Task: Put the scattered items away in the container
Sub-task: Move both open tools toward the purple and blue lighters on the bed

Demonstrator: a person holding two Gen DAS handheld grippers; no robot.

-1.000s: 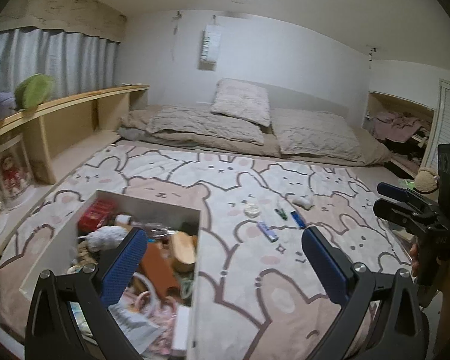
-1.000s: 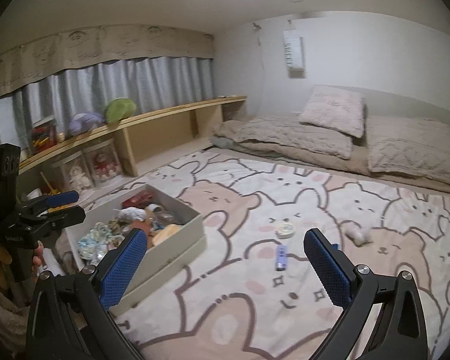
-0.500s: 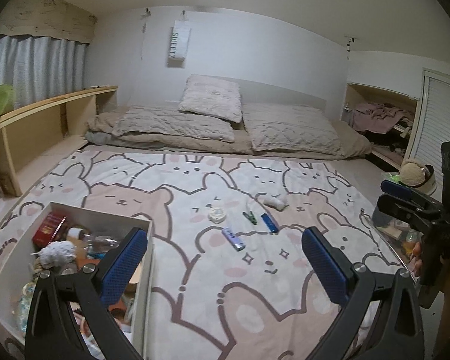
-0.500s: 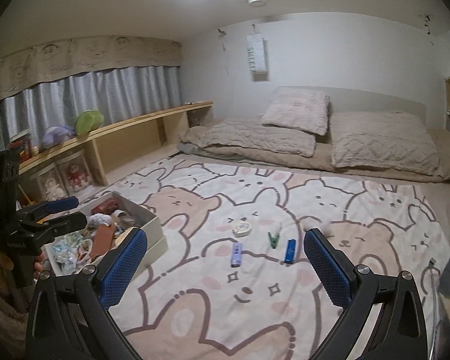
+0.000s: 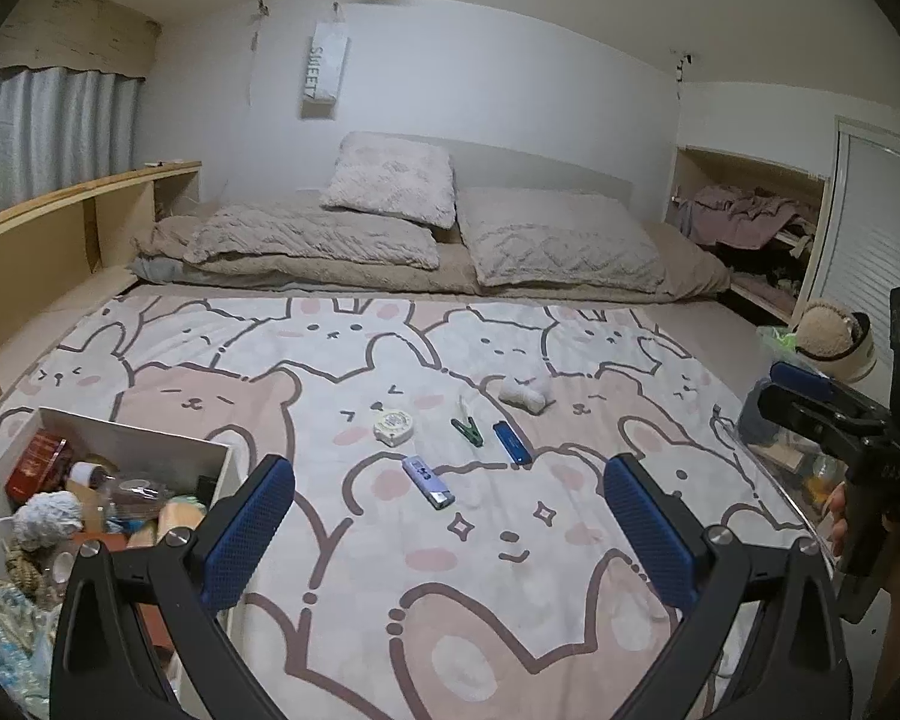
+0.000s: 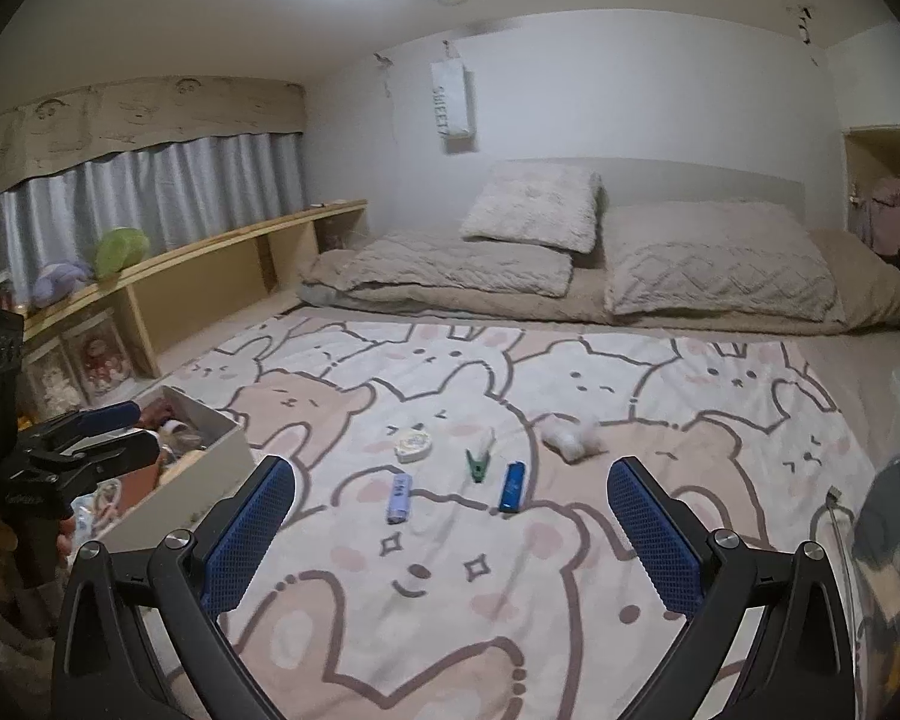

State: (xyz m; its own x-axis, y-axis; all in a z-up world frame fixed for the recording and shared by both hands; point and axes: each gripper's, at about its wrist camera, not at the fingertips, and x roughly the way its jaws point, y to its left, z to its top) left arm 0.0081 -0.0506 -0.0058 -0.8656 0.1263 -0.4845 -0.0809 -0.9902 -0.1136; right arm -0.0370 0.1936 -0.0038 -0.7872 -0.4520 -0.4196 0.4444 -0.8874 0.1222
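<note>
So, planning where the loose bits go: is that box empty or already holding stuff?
Already holding stuff. The open box shows a red tin, yarn and other clutter nearly to its rim.

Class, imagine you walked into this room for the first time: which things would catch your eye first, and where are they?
The cartoon bear-and-rabbit blanket covering the bed stands out first. Scattered at its middle lie a round white tape, a green clip, a blue lighter, a lilac lighter and a white wad. At the left edge sits an open box, crammed with clutter.
</note>
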